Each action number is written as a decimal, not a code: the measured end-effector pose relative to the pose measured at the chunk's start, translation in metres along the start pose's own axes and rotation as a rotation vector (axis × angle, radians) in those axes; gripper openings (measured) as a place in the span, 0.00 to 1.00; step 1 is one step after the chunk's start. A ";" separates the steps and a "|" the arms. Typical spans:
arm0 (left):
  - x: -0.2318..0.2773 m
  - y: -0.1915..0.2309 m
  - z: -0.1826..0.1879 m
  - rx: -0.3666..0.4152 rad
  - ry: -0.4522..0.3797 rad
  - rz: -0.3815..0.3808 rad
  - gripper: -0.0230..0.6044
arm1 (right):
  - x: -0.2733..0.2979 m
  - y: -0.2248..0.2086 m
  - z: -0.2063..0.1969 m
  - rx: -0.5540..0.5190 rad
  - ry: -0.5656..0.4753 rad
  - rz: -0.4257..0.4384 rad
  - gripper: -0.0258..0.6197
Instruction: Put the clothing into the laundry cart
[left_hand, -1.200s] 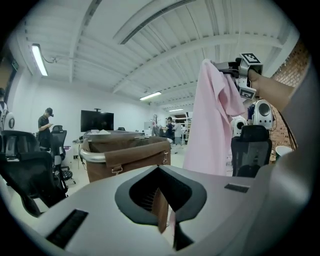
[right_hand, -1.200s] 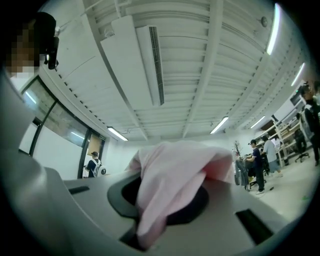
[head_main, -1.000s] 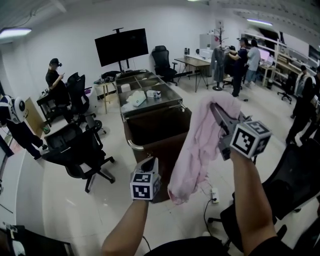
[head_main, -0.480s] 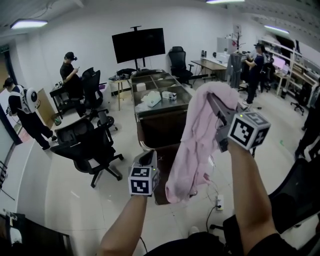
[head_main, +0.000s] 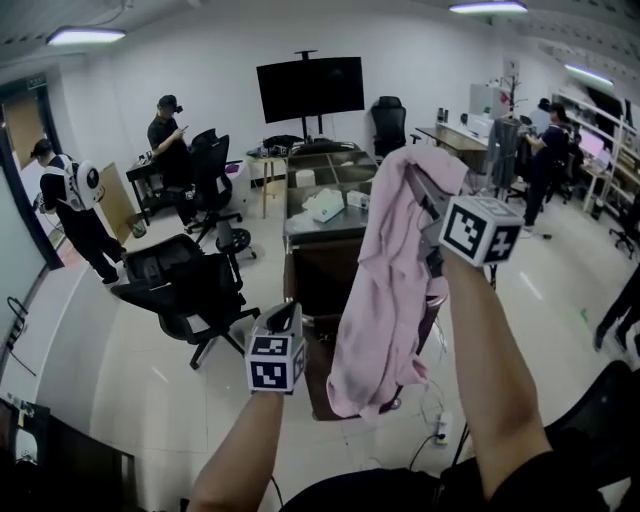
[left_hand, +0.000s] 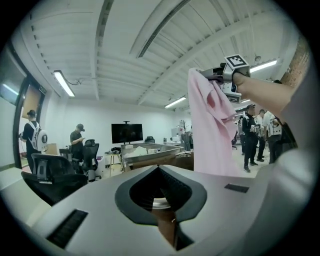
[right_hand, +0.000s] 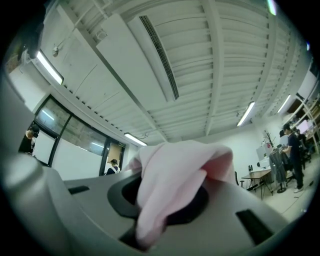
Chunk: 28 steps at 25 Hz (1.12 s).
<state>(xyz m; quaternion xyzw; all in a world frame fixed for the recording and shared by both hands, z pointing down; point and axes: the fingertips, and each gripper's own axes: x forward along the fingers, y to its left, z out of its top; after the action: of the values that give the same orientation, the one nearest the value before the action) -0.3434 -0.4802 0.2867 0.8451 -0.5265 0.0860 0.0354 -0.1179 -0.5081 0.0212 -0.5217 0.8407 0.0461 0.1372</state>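
A pink garment (head_main: 385, 290) hangs long and limp from my right gripper (head_main: 412, 178), which is raised high and shut on the cloth's top edge. In the right gripper view the pink garment (right_hand: 175, 175) bunches over and between the jaws of the right gripper (right_hand: 167, 195). The brown laundry cart (head_main: 318, 272) with a metal tray frame on top stands just beyond the cloth. My left gripper (head_main: 289, 316) is lower and to the left, shut and empty. From the left gripper (left_hand: 158, 169) I see the pink garment (left_hand: 212, 130), the right gripper (left_hand: 216, 76) and the cart (left_hand: 152, 151) ahead.
Black office chairs (head_main: 185, 290) stand left of the cart, another chair (head_main: 612, 400) at the lower right. A power strip (head_main: 440, 430) and cable lie on the floor. A TV (head_main: 310, 88) and people (head_main: 72, 200) are at the back; more people (head_main: 545, 150) stand at the right.
My right gripper has risen with the pink garment, which now hangs in front of the cart. The left gripper has moved forward a little, still empty.
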 end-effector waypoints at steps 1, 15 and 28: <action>0.003 0.003 0.003 0.003 0.000 0.015 0.04 | 0.012 -0.005 -0.005 0.000 0.009 0.007 0.17; 0.063 0.023 0.008 0.005 0.044 0.165 0.04 | 0.140 -0.089 -0.175 0.038 0.343 0.017 0.19; 0.111 0.025 0.012 0.008 0.063 0.186 0.04 | 0.156 -0.103 -0.294 0.019 0.647 0.117 0.33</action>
<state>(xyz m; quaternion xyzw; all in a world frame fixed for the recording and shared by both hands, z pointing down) -0.3163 -0.5910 0.2942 0.7895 -0.6010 0.1176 0.0404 -0.1450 -0.7541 0.2661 -0.4588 0.8697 -0.1223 -0.1349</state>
